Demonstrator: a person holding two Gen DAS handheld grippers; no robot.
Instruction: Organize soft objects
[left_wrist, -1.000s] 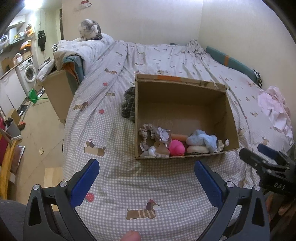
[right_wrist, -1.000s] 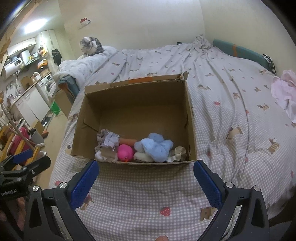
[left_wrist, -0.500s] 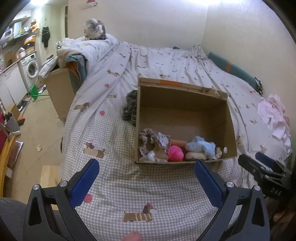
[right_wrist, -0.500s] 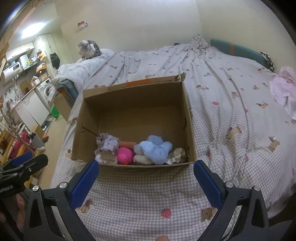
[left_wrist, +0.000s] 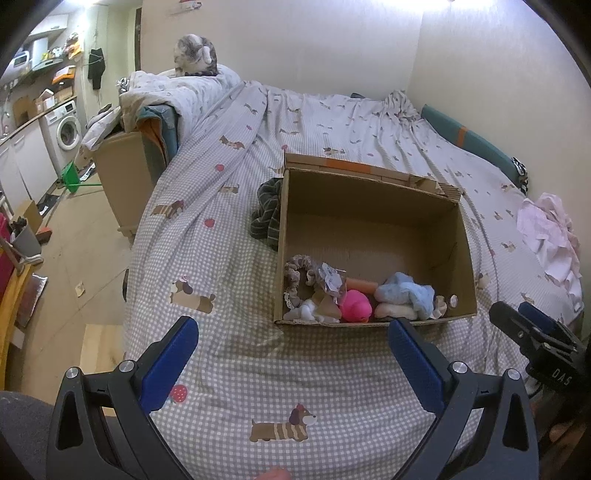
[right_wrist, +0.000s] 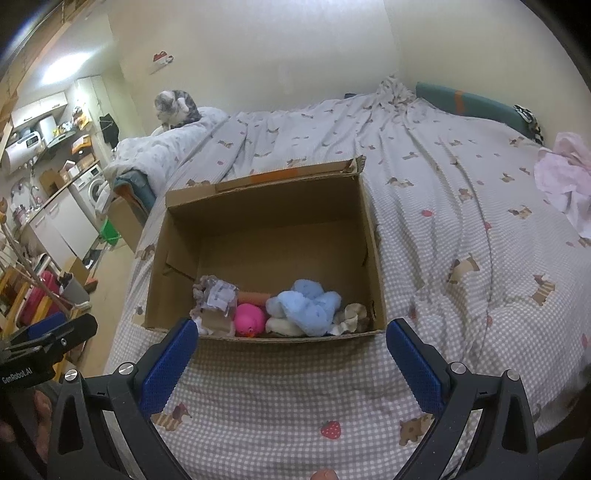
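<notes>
Both our grippers, left (left_wrist: 288, 345) and right (right_wrist: 291, 345), hang spread wide and empty. Just ahead of the right one, the box (right_wrist: 369, 236) holds the blue plush (right_wrist: 306, 304): light, squashy, best pinched mid-bulge. The striped cloth (left_wrist: 266, 210) lies ahead-left of the box.

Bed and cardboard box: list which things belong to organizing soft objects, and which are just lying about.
Job:
cardboard box
blue plush
pink toy
scrunchie
striped cloth
pink garment

Lying about:
cat
washing machine
</notes>
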